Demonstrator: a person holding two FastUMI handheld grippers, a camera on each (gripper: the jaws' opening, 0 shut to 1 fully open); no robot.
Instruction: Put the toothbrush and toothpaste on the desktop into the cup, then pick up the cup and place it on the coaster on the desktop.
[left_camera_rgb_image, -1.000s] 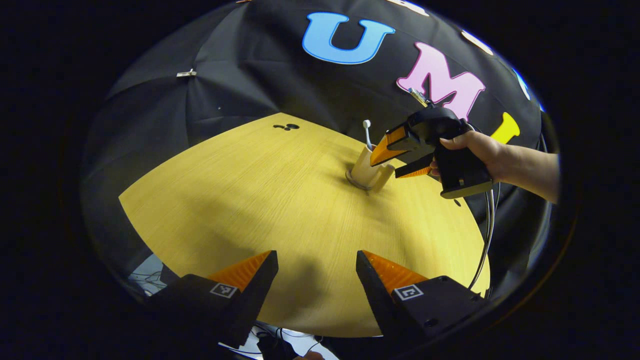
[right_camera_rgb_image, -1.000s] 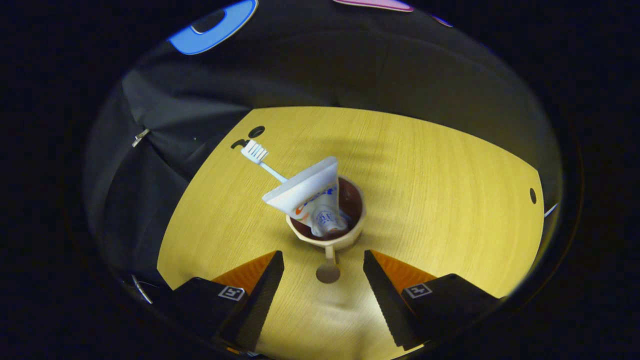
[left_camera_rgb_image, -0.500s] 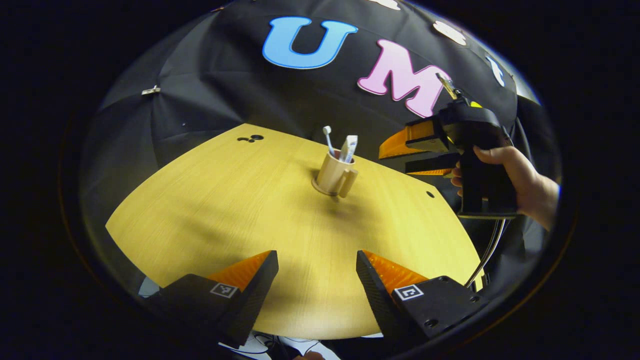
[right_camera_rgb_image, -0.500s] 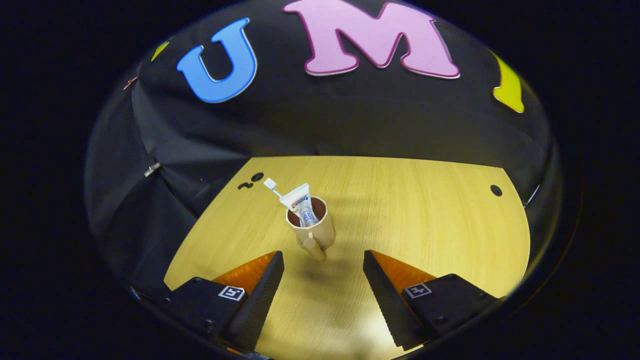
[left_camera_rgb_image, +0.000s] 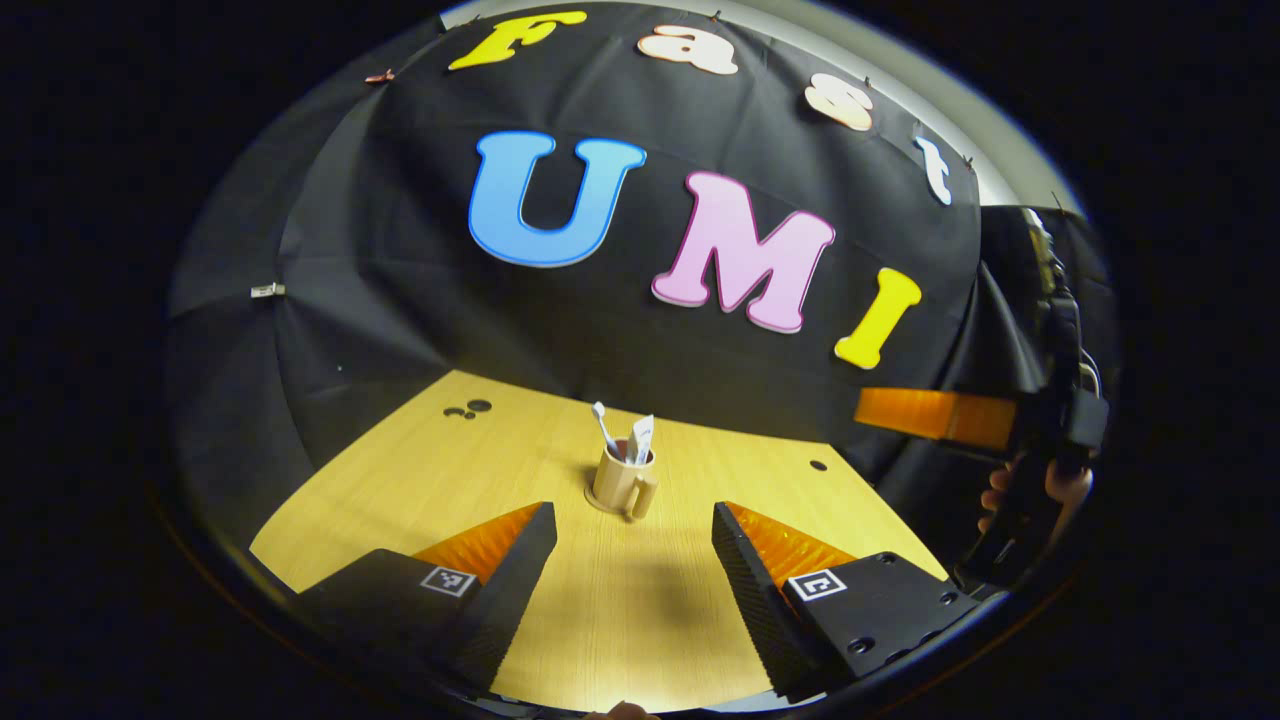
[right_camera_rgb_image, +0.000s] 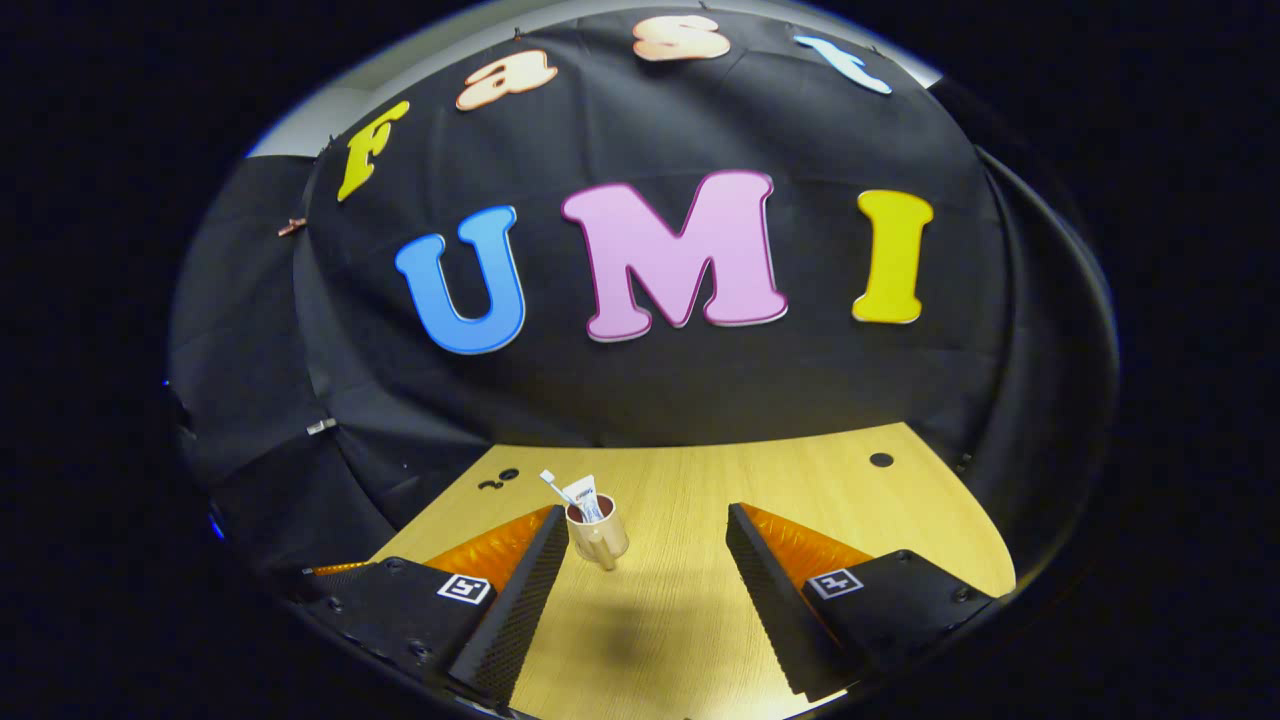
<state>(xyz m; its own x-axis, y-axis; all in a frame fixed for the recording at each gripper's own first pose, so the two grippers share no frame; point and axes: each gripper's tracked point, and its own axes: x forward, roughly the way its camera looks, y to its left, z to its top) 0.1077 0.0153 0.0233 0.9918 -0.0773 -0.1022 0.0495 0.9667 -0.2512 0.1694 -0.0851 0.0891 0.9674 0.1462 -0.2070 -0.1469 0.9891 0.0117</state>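
Left claw (left_camera_rgb_image: 632, 520) gapes wide, holding nothing, above the table (left_camera_rgb_image: 400, 480); the cup (left_camera_rgb_image: 622, 484) stands upright at its 12 o'clock, well apart, on a coaster (left_camera_rgb_image: 603, 503), with toothbrush (left_camera_rgb_image: 604, 425) and toothpaste (left_camera_rgb_image: 641, 437) inside; right claw (right_camera_rgb_image: 646, 525) also spread, empty, cup (right_camera_rgb_image: 597, 538) near its left finger, at 11 o'clock; in the left gripper view, that claw sits at 3 o'clock, gripped by a hand (left_camera_rgb_image: 1045, 487).

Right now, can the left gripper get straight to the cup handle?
Probably yes. The left gripper is open, and the cup stands ahead between its fingers, handle facing it, with bare desktop in between. The right gripper is off to the side, clear of that path.
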